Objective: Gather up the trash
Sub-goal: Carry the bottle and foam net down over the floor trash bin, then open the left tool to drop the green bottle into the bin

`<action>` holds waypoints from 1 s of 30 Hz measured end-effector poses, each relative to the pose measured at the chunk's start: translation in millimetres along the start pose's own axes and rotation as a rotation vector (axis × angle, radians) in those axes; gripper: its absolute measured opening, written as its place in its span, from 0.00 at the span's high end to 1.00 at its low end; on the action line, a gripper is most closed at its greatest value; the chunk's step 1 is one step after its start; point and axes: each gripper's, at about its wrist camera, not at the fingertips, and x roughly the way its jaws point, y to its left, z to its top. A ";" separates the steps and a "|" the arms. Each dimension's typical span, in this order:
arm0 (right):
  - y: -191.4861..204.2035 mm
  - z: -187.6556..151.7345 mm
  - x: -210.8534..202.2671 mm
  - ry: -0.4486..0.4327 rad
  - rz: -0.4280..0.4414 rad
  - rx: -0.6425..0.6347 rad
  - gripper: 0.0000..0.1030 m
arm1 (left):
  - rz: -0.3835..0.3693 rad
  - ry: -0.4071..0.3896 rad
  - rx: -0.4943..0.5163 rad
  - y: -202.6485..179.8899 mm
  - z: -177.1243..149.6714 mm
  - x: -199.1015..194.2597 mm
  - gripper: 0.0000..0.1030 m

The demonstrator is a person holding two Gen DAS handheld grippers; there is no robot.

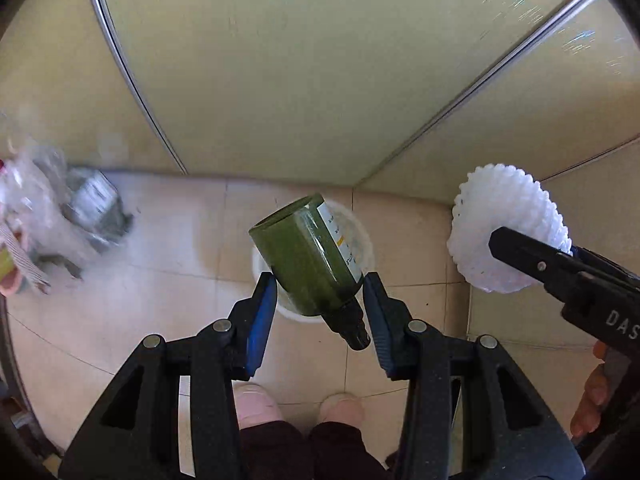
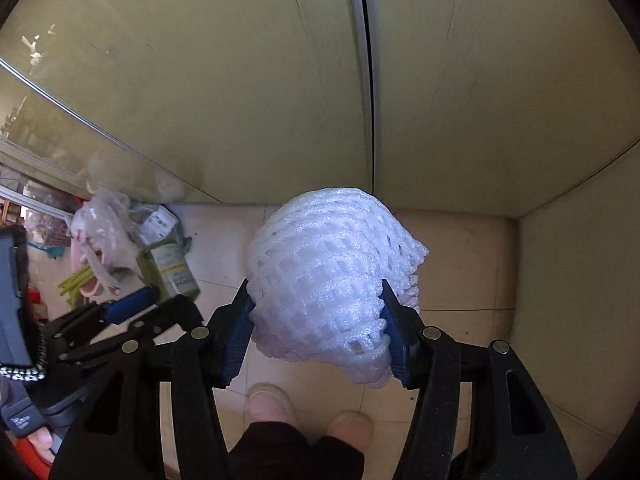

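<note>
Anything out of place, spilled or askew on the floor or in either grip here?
Yes. The green bottle sits crooked in the left gripper, neck toward the camera and base tipped up over a white bin. A loose heap of bags and packaging lies on the floor tiles by the wall. The foam net in the right gripper looks squarely held.

both pointed steeply down: left gripper clamped on a green glass bottle, right gripper squeezing white foam fruit netting.

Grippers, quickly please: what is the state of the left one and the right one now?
Left gripper: closed on the green bottle, bottom pointing away.
Right gripper: closed on the white foam net.
</note>
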 end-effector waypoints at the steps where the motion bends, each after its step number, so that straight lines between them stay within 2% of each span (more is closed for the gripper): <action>1: -0.8 -2.2 11.6 0.005 0.005 0.002 0.48 | -0.009 0.013 -0.008 5.2 -1.9 15.0 0.58; 8: 8.7 -4.7 78.3 0.055 0.062 0.008 0.47 | -0.023 0.088 -0.039 34.3 -13.0 101.4 0.58; 13: 8.8 -3.8 105.3 0.070 0.060 -0.038 0.44 | -0.047 0.114 -0.065 47.1 -20.6 141.1 0.58; 20: -7.8 -9.5 134.7 0.080 0.077 -0.008 0.40 | -0.062 0.134 -0.033 42.8 -30.5 169.1 0.58; 26: -19.4 -10.8 139.0 0.099 0.117 0.040 0.35 | -0.075 0.145 -0.007 39.3 -35.4 170.3 0.58; 30: -16.8 -9.6 141.2 0.124 0.124 0.031 0.31 | -0.050 0.153 0.000 42.8 -35.3 173.3 0.58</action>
